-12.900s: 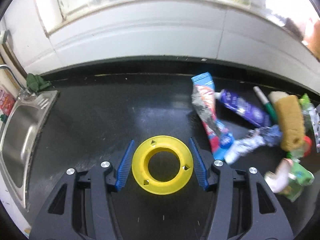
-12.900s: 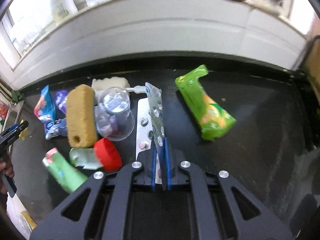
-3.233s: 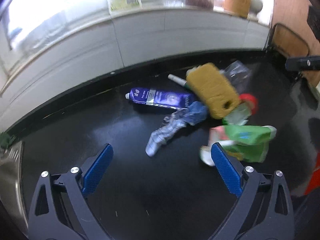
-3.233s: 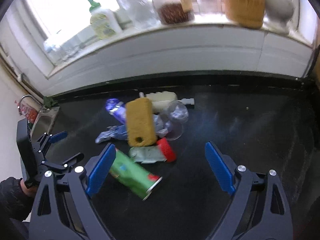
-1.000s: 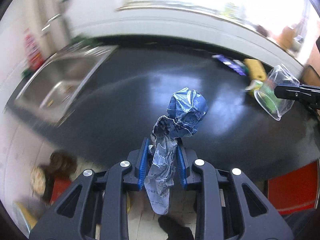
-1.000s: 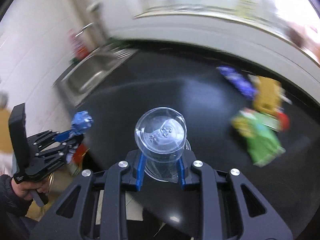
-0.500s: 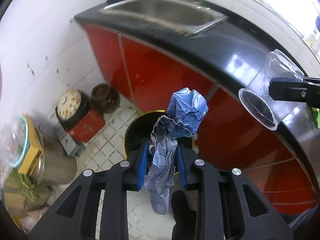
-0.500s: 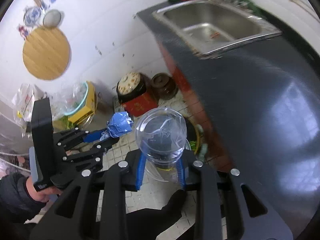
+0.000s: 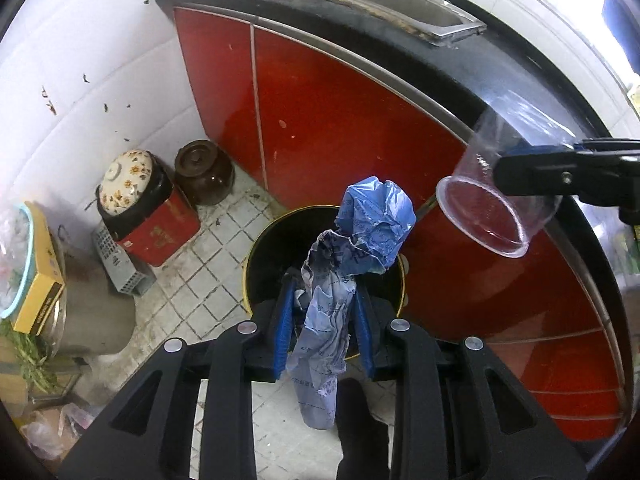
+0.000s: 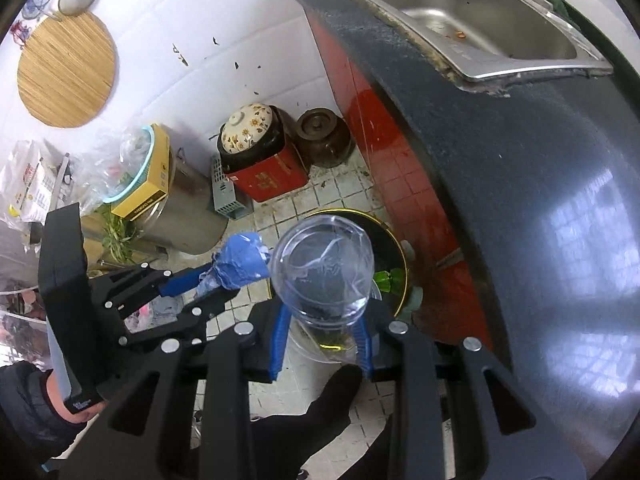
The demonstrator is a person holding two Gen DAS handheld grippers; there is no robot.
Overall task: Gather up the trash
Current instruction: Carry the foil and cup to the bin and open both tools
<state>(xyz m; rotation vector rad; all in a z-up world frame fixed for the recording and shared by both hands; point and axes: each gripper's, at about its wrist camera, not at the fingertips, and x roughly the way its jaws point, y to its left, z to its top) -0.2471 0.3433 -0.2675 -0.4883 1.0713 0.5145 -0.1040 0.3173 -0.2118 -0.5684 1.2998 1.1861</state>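
The left tool [image 9: 323, 322] pinches a crumpled blue wrapper [image 9: 352, 264]; the right tool [image 10: 320, 334] clamps a clear plastic cup [image 10: 322, 270]; both hang above the bin [image 9: 256, 256] beneath them, likely for dropping.

**Open bin mouth, hemmed in on two sides**

The black trash bin [image 9: 256, 264] with its yellow rim stands on the tiled floor [image 9: 208, 280], hard against the red cabinet front [image 9: 340, 120], so that side gives no way in. Its mouth lies open from above; green litter [image 10: 386, 280] sits inside by the cabinet-side rim. The overhanging edge of the dark surface [image 10: 500, 184] juts out above the cabinet. Toward the white tiled wall [image 9: 100, 72], a red box [image 9: 160, 228] carrying a flowered-lid pot [image 9: 126, 176] and a brown jar [image 9: 204, 176] crowd the corner, with a grey basket [image 9: 120, 268] beside them. A strip of bare tiles runs between that clutter and the bin.
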